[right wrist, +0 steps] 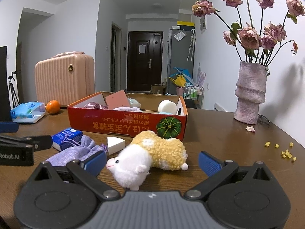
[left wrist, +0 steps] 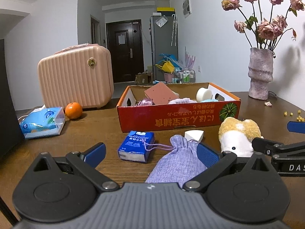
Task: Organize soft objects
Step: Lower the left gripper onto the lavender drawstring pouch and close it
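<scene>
Right wrist view: your right claw (right wrist: pixel 152 161) is spread around the plush hamster (right wrist: pixel 152 156) lying on the table (right wrist: pixel 219 143) before the red box (right wrist: pixel 127 122). Looks light and squashy; pinch mid-body. Left claw (left wrist: pixel 150 152) spread over the lavender drawstring pouch (left wrist: pixel 179 160); floppy, so bunch its neck.

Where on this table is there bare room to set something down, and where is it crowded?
Free: the wood between the tissue box and handkerchief pack, and the stretch right of the red box, up to the vase; only a petal and yellow crumbs there. Crowded: in front of the red box, where pouch, white wedge and plush toy cluster.
</scene>
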The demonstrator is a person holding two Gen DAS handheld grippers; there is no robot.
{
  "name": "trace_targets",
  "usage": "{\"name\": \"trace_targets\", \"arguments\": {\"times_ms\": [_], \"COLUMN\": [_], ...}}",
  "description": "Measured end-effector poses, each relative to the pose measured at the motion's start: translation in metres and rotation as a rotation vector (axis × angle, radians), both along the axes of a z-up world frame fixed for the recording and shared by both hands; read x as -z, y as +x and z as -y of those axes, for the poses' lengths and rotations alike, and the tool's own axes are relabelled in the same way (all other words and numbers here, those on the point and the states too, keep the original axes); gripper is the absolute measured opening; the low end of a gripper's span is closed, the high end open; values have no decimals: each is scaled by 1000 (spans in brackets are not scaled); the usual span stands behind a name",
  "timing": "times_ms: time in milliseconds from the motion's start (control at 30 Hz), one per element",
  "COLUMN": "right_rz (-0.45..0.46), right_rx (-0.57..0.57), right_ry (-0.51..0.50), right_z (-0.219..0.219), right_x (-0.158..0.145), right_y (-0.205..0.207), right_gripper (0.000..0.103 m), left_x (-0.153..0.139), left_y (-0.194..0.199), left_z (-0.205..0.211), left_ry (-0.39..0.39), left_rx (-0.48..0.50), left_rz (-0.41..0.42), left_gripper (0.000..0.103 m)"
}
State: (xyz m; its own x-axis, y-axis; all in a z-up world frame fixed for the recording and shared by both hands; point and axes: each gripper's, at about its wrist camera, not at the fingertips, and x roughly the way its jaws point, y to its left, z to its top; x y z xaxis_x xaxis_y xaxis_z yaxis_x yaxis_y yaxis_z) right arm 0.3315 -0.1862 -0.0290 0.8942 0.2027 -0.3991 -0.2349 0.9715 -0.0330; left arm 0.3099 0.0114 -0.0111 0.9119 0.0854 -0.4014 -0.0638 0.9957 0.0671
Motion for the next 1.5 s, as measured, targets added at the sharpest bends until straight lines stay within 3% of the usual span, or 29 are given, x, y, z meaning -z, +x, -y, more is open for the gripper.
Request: {"name": "trace_targets", "arguments": {"times_ms": [800,1233,1500], "right_rz": [-50,-77,-76], "right_rx": [33,36,28], "right_ry": [9,10,12], "right_z": [20,19,18], "right_x": [9,15,17], "right_y": [16,20,20], "right_gripper": [103,103,103], "left_x": [38,48,48], "left_y": [56,70,68], "left_z": [21,21,22], "left_ry": [22,5,-5], "left_rx": [92,116,146], "left_rz": [-223,-278,-278], "left_gripper": [103,102,73]}}
